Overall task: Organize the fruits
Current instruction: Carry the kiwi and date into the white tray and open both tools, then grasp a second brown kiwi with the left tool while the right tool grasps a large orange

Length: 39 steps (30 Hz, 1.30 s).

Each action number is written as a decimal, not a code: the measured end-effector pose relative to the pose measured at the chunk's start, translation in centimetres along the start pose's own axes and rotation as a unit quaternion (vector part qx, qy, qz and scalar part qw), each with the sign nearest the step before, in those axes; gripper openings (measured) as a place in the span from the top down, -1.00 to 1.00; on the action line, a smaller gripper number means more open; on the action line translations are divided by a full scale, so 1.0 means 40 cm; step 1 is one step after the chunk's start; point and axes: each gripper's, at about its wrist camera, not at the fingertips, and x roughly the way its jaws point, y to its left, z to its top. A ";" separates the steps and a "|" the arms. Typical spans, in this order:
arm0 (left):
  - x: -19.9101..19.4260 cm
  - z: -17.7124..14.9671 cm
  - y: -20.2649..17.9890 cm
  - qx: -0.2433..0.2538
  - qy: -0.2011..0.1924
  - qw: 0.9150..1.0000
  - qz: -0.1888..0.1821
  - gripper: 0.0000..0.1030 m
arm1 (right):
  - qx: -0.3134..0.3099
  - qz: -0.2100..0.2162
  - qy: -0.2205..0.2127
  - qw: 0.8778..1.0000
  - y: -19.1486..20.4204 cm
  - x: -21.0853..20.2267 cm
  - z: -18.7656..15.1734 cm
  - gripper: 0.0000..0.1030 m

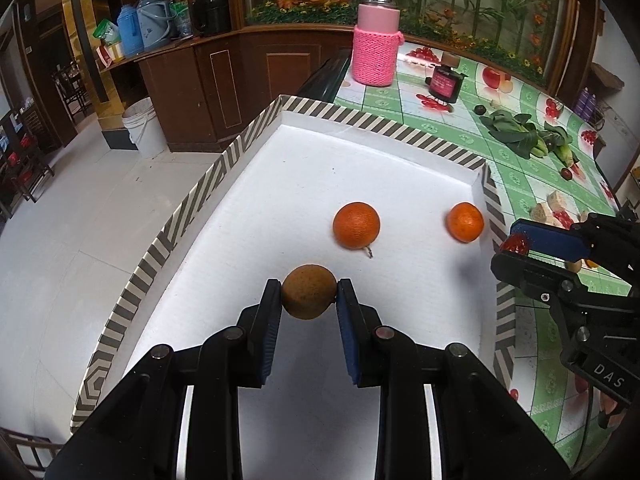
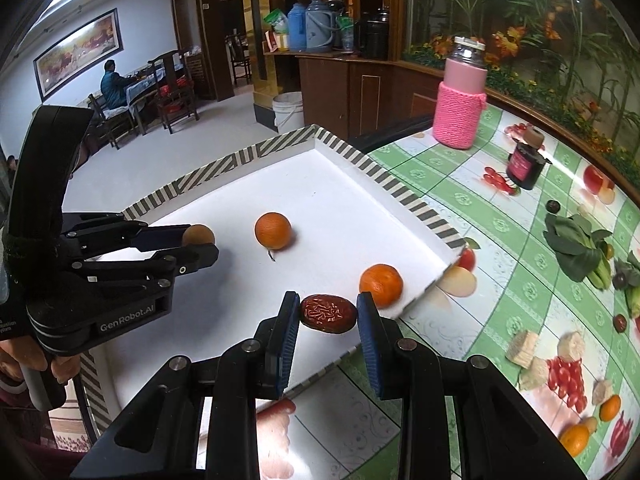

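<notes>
Your left gripper [image 1: 309,295] was closed on a brown round fruit [image 1: 309,297], both blue pads pressing its sides, and you held it over the near part of the white tray [image 1: 256,184], toward the tray's left half. Your right gripper [image 2: 328,314] was clamped on a wrinkled red date [image 2: 328,313], pinched between its pads at the tray's near right edge. Just beyond the date, a small orange [image 2: 381,285] lay inside the tray near its right corner, close to the striped rim [image 2: 404,194]. Farther in, a larger orange [image 1: 356,225] with a short stem rested around the middle of the tray floor, well apart from the smaller one. Past the tray, on the green fruit-patterned tablecloth [image 2: 472,200], leafy greens [image 2: 580,250] lay toward the right edge, a dark jar [image 2: 524,166] stood beyond them, and a pink bottle in a knitted sleeve [image 2: 460,114] stood at the tabletop's far edge.
</notes>
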 end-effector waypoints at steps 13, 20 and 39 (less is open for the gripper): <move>0.027 0.007 0.009 -0.009 0.016 1.000 0.014 0.51 | -0.025 0.021 0.028 0.999 0.031 0.077 0.016 0.42; 0.037 0.005 0.010 -0.012 0.023 1.000 0.018 0.51 | -0.037 0.030 0.049 0.998 0.046 0.126 0.017 0.42; -0.008 0.004 -0.007 -0.014 -0.014 0.999 0.035 -0.35 | 0.010 0.031 0.003 0.999 0.006 0.041 -0.003 -0.20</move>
